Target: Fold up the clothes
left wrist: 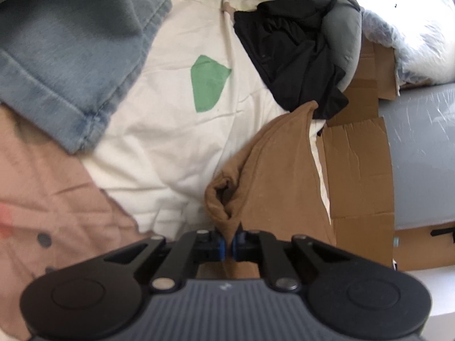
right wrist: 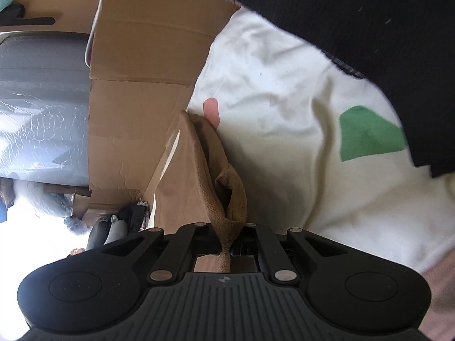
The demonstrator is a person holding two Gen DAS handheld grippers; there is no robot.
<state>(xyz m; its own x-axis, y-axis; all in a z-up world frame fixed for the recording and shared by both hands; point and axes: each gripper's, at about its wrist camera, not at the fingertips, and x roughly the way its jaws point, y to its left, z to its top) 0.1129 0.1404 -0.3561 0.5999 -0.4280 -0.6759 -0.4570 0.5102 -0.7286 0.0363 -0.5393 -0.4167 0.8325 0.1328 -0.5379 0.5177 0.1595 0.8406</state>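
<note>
Left gripper [left wrist: 229, 245] is pinching a bunched edge of the brown garment [left wrist: 273, 176], pads closed on it; right gripper [right wrist: 227, 244] is clamping another gathered edge of the same cloth the same way. Just ahead of both tools the garment is hanging and draping forward — soft, light, limp, likely to sag between the grips, so corners or hems look the best holds. Beyond it the white sheet [left wrist: 159, 130] is spreading under everything, jeans [left wrist: 65, 56] lying ahead-left of the left tool — cardboard [right wrist: 136, 85] ahead-left of the right

Clothes [left wrist: 273, 65] on, seemingly, a bed [left wrist: 159, 125]
</note>
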